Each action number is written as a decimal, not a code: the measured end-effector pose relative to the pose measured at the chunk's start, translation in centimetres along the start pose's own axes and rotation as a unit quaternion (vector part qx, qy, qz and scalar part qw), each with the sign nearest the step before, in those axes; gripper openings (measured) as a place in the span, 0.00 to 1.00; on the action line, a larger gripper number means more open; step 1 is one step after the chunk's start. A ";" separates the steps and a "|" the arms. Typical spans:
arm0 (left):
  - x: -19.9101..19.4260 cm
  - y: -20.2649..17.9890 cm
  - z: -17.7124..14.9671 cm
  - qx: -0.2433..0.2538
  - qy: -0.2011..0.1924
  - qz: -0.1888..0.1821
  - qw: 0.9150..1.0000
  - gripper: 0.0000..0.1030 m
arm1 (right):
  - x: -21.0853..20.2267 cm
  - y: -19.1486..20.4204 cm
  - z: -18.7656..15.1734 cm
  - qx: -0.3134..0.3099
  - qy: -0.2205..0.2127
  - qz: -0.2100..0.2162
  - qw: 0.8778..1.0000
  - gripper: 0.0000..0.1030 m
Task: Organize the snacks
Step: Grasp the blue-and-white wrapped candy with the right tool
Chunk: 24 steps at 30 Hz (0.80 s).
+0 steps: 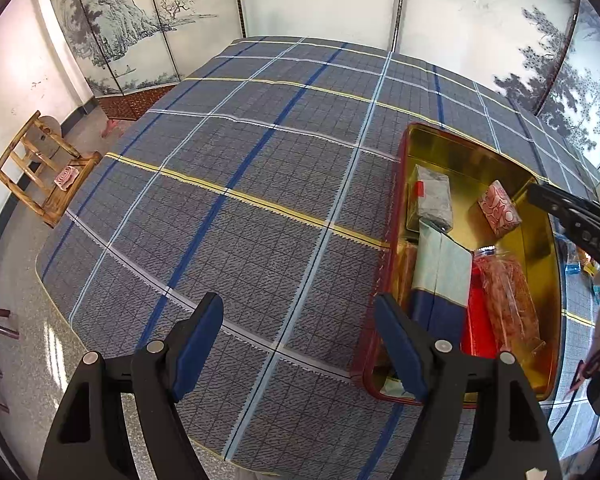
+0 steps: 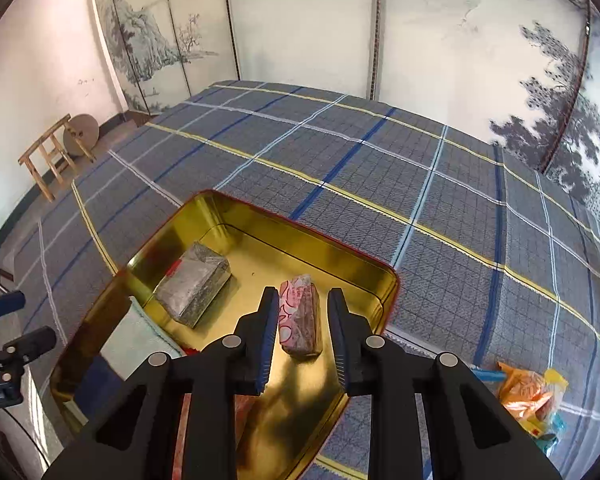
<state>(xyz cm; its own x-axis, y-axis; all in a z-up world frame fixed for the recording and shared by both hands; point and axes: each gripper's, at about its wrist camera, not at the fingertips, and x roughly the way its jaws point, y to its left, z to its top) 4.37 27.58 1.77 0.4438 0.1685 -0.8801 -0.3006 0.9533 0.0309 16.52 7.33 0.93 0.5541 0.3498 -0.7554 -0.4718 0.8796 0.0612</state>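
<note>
Right claw point(image 2: 303, 292) hangs over the tin point(image 2: 300, 222), jaws narrowly apart around the pink packet point(image 2: 300, 320), a gap showing on one side. Best to lift straight up so neither pad drags it. The packet is a small glossy brick on the gold floor, beside a grey packet point(image 2: 194, 288). Left claw point(image 1: 299, 300) gapes empty over the cloth.

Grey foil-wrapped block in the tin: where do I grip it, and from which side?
Come from above and close across the short width of the grey foil-wrapped block, on its two long side faces. It lies flat on the tin floor, and a pale green packet crowds its near end, so an endwise grip looks blocked.
</note>
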 end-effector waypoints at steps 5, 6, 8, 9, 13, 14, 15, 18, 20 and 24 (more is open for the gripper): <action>-0.2 -1.0 0.0 0.012 -0.004 -0.009 1.000 0.74 | -3.3 -3.2 -2.0 0.028 -0.011 -0.023 0.999 0.28; -0.2 -1.2 0.0 0.015 -0.006 -0.010 1.000 0.74 | -3.9 -4.2 -2.5 0.039 -0.011 -0.035 0.999 0.28; -0.3 -1.6 0.0 0.018 -0.008 -0.016 1.000 0.74 | -5.0 -6.5 -3.7 0.063 -0.008 -0.054 0.996 0.28; -0.4 -1.7 0.0 0.020 -0.009 -0.018 1.000 0.74 | -5.5 -7.7 -4.2 0.075 -0.005 -0.065 0.995 0.28; -0.3 -2.5 0.1 0.028 -0.010 -0.023 0.999 0.74 | -6.7 -12.7 -6.2 0.125 0.015 -0.111 0.986 0.29; -0.3 -2.7 0.1 0.029 -0.008 -0.024 0.999 0.74 | -6.9 -13.7 -6.7 0.135 0.021 -0.123 0.983 0.29; -0.3 -2.8 0.1 0.030 -0.008 -0.026 0.999 0.74 | -7.0 -14.8 -7.2 0.146 0.027 -0.135 0.980 0.29; -0.4 -3.3 0.1 0.033 -0.009 -0.029 0.999 0.74 | -7.2 -17.1 -8.4 0.175 0.039 -0.151 0.972 0.29; -0.5 -3.5 0.1 0.036 -0.009 -0.031 0.999 0.74 | -6.9 -18.3 -9.1 0.193 0.048 -0.161 0.967 0.30; -0.6 -4.1 0.2 0.043 -0.010 -0.031 0.999 0.74 | -5.9 -19.6 -10.2 0.217 0.059 -0.169 0.959 0.30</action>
<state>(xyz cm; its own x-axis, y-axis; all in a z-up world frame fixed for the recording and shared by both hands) 5.48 23.63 2.25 0.4769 0.1135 -0.8716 -0.1988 0.9799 0.0188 15.50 -15.30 -2.46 0.5309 0.0043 -0.8474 0.0663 0.9967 0.0466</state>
